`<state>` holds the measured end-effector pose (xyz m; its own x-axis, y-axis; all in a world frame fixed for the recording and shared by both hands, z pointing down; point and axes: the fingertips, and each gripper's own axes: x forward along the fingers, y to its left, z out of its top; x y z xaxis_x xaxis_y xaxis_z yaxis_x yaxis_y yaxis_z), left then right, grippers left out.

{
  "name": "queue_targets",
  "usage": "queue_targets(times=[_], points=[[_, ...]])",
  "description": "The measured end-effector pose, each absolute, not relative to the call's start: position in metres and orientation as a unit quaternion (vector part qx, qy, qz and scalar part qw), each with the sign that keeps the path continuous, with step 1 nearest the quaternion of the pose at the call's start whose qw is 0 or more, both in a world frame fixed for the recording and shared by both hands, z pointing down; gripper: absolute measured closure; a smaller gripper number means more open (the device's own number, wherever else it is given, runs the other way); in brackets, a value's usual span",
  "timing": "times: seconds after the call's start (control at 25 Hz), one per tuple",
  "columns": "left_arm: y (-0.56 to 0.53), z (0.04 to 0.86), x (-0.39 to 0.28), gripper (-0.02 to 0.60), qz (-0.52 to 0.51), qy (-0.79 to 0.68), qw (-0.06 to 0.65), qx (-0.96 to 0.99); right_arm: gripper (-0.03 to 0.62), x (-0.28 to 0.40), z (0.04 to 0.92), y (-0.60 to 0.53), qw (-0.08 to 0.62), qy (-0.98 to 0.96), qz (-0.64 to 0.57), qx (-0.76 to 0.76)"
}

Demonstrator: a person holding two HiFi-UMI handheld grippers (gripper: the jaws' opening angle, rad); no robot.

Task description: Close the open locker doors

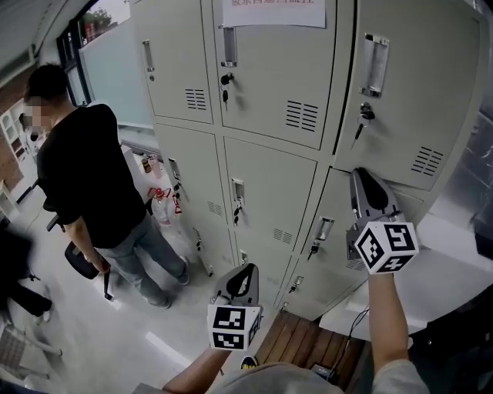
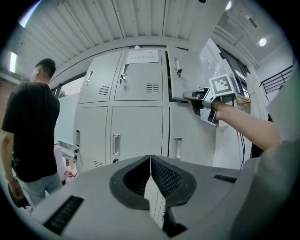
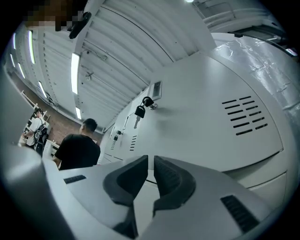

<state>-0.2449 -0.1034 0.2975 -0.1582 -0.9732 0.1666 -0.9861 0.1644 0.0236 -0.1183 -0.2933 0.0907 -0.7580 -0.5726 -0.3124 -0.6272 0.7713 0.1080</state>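
Right tongs (image 1: pixel 362 178) slightly apart, empty, near open locker door (image 1: pixel 431 100).

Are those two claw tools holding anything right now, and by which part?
Nothing is held. The left gripper is shut with nothing between its jaws. The right gripper has its jaws slightly apart and empty, facing a locker door.

floor (image 1: pixel 85 346): pale, glossy | ceiling (image 2: pixel 112 23): ribbed white panels | strip lights (image 3: pixel 75 70): lit

Locker notice (image 1: pixel 273 11) — print unreadable
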Motion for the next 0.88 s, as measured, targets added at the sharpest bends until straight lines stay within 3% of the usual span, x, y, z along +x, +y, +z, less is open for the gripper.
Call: queue_targets(times=[0.88], points=[[-0.114, 0.305, -0.268, 0.569, 0.059, -0.744, 0.078, 0.661, 0.556, -0.140, 0.095, -0.333, 0.101, 0.910, 0.100, -0.389]])
